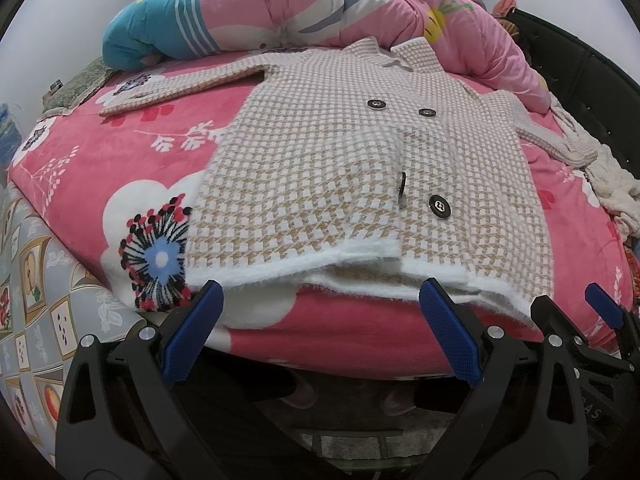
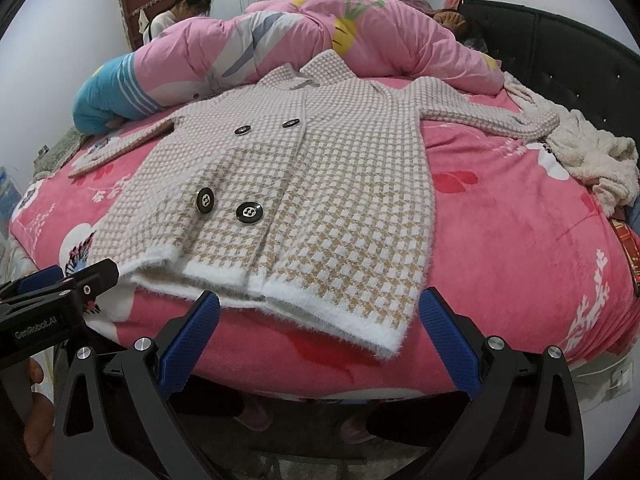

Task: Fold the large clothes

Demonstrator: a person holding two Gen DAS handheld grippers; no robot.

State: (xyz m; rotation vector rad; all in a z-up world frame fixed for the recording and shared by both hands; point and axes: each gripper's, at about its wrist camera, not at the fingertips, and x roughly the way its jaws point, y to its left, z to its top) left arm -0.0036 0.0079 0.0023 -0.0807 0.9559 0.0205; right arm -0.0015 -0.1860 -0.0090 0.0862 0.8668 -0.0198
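Here a checked coat [image 1: 352, 160] lies face up and spread flat on a pink flowered blanket [image 1: 120, 152], collar toward the rolled duvet [image 1: 320, 4] at the far side, both sleeves stretched out to the sides, white fuzzy hem at the near edge of the bed. The left gripper [image 1: 320, 312] hangs just short of the hem with its blue fingers [image 1: 448, 328] spread wide and nothing between them; the right gripper [image 2: 320, 316] waits the same way, released, near the hem's right corner. The coat looks like a thick, fluffy knit: soft, limp, fairly weighty for its bulk, likely to sag and drape when lifted, and not slippery against the plush blanket. The four large black buttons [image 2: 248, 213] are the only hard parts and are best kept out of the pinch. Good holds seem to be the hem corners, or a sleeve cuff [image 2: 540, 124] and shoulder if the sleeves fold in first. The only legible writing is "GenRobot.AI" on the left gripper's body in the right view; the buttons carry a metal emblem too small to read.
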